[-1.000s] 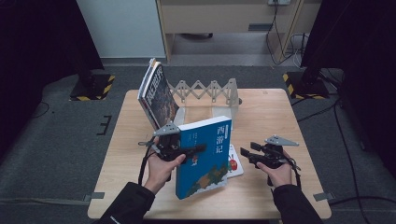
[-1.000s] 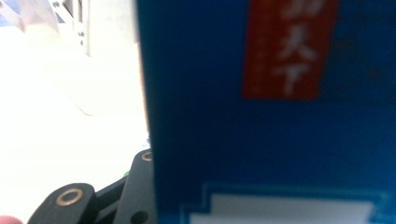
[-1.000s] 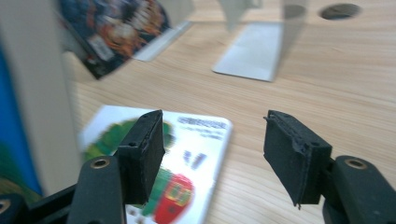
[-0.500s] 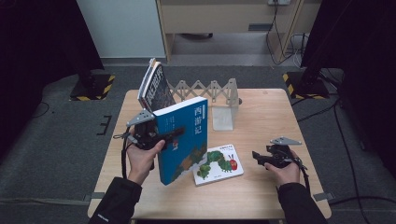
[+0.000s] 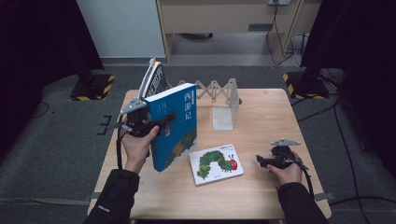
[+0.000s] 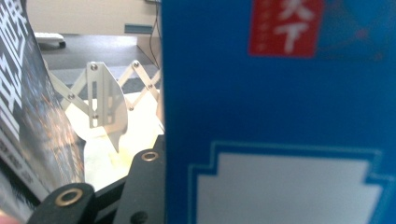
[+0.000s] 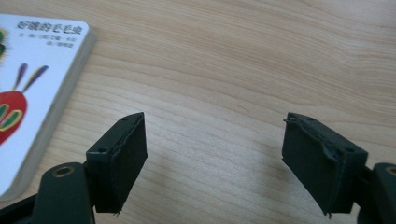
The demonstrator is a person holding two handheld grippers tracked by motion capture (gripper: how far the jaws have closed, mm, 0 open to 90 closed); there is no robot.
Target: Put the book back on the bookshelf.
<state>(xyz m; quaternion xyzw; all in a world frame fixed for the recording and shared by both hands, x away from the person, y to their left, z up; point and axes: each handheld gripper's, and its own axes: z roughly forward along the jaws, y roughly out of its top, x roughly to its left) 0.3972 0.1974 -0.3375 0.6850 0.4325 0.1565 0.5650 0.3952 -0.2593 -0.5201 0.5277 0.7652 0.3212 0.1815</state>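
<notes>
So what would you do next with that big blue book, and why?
Probably carry the blue book back to the folding rack and stand it beside the dark book leaning there: the left tongs hold it upright just before the rack.

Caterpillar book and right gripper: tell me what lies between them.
Nothing: bare wood separates the caterpillar book from the right gripper in the high view; the right gripper view shows its open jaws over bare table.

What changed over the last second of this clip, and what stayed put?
The left gripper, shut on the blue book, carried it up off the caterpillar book and leftward toward the leaning books in the rack. The right gripper drew back to the right, its jaws just opening with nothing between them. The caterpillar book, rack and leaning books stayed put.
</notes>
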